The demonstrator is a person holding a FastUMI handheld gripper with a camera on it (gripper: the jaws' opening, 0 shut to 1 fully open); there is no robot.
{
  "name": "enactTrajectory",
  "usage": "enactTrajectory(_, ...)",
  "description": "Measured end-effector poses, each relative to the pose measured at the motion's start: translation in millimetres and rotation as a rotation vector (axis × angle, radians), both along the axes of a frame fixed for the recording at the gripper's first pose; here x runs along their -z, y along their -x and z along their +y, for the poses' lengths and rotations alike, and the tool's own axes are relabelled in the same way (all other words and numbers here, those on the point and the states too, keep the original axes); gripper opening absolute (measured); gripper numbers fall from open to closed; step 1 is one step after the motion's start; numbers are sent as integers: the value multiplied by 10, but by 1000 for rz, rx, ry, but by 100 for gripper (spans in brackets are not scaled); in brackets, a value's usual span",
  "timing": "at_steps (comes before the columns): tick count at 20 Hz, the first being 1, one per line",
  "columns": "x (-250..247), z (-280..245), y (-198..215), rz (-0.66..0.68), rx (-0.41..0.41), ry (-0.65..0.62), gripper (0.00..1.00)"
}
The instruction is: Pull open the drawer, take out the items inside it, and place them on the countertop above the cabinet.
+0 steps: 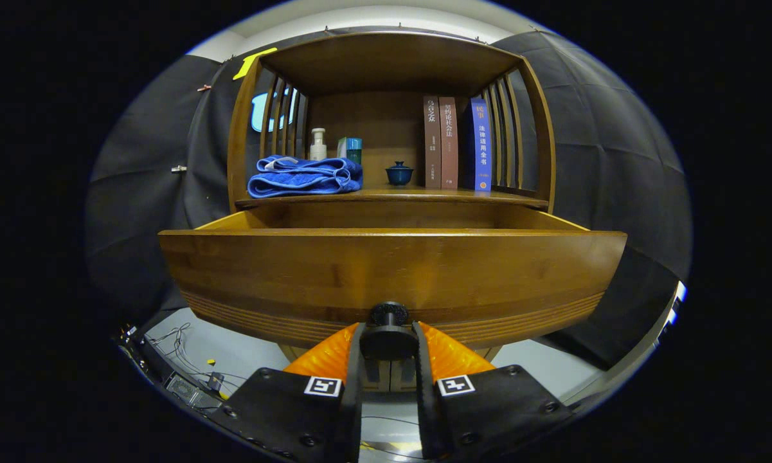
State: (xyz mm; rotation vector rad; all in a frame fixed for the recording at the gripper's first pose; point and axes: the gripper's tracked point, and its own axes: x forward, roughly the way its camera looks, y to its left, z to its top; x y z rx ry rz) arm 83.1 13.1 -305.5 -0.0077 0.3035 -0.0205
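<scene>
A wooden cabinet stands ahead with its drawer [392, 270] pulled out toward me. The drawer's dark round knob [387, 314] sits on the lower middle of the front panel. My gripper [388, 341] is shut on that knob, one finger on each side of it. The drawer's inside is hidden behind the tall front panel; only its side walls and back edge show. Above the drawer runs the countertop [418, 195], the floor of an open shelf.
On the countertop lie a folded blue towel [305, 177], a white pump bottle [318, 145], a teal box [353, 150], a small blue lidded cup [399, 173] and three upright books [456, 143]. Slatted side walls close the shelf. Cables and devices [186, 379] lie on the grey floor below left.
</scene>
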Motion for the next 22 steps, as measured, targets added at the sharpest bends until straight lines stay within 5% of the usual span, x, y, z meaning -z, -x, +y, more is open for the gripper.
enactTrajectory(5,6,1,48,-18,3,-9,40)
enactTrajectory(8,-102,6,100,-65,1,-25,51)
enactTrajectory(11,-180,81,211,-65,-11,-7,98)
enactTrajectory(17,-1010,209,446,-127,-57,-37,98)
enactTrajectory(22,-1481,161,193,-21,-48,-126,98)
